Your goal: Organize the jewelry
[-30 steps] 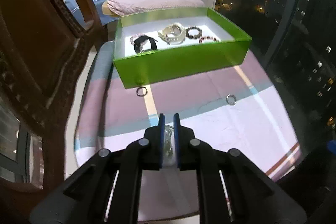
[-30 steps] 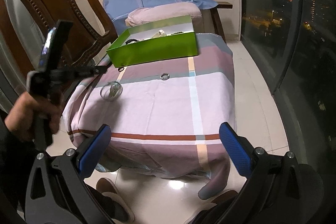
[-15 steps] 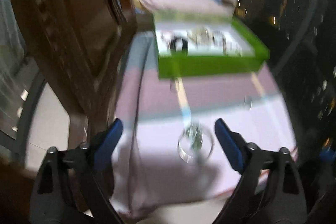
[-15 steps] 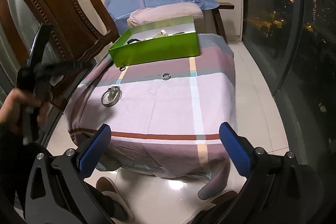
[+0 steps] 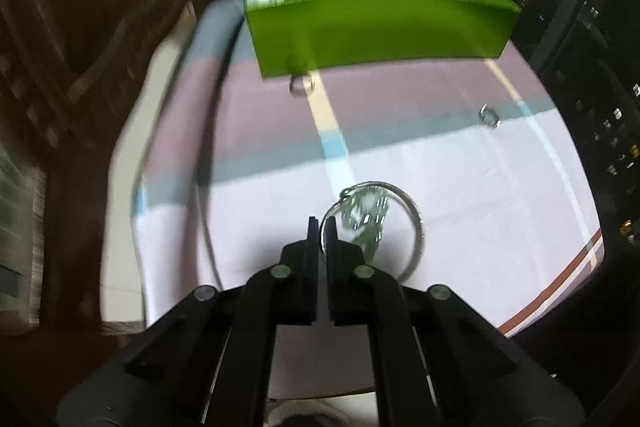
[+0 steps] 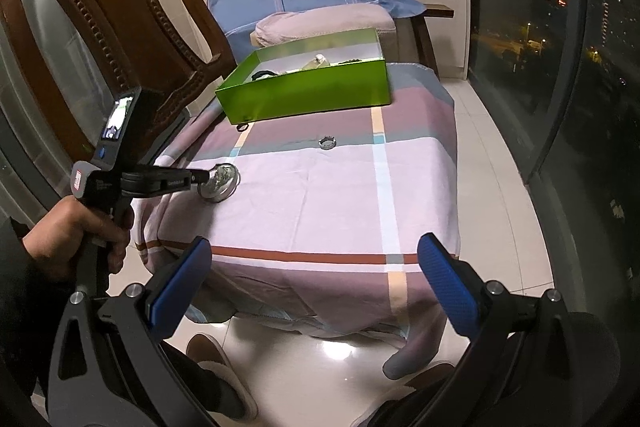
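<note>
My left claw (image 5: 322, 227) is squeezed almost all the way shut. Its two fingers pinch the near left edge of a big silver bangle (image 5: 416, 227). The bangle has a little bunch of shiny charms (image 5: 366, 217) inside its ring, just ahead and to the right of my fingertips. From my right camera I can see the left claw (image 6: 200, 179) reaching in from the left side, with its tips on the bangle (image 6: 220, 183). The bangle looks tipped up a bit there, but I cannot tell if it is off the cloth. My left hand (image 6: 76, 227) grips the handle.

Straight ahead of my left claw, far across the table (image 5: 460, 187), sits the green box (image 5: 376, 27). It has more jewelry inside, but that part is too blurry to name. A small dark ring (image 5: 301, 85) lies right by the front wall of the box. Another small silver ring (image 5: 490, 115) lies ahead and off to the right of my left claw, well apart from the box.

My right claw (image 6: 316, 287) is wide open and holds nothing. It hangs in front of the near edge of the table, with the striped cloth (image 6: 320, 195) ahead of it. A brown wooden chair (image 6: 120, 27) stands off to the left.
</note>
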Motion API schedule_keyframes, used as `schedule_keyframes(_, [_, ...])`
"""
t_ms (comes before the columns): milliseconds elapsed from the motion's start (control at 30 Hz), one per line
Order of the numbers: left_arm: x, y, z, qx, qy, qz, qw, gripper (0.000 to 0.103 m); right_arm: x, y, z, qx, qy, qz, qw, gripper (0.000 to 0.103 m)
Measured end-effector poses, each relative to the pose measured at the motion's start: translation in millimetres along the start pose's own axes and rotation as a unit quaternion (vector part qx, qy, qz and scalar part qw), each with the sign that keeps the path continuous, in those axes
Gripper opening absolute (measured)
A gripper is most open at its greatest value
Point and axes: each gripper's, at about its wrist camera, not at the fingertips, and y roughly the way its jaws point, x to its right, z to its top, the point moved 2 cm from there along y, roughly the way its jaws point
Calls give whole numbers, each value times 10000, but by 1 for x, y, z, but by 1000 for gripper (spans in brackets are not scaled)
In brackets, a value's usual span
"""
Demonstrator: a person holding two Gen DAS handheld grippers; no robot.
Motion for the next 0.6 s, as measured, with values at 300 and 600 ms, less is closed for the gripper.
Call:
schedule_keyframes(300, [4,-16,63,457,-449,-443,9970,4,-2,0,-2,-22,-29,44,10000,100])
schedule_keyframes(600, [7,50,63,-60,-618,-181,9979,67,0,-5,0,23,-53,1,10000,100])
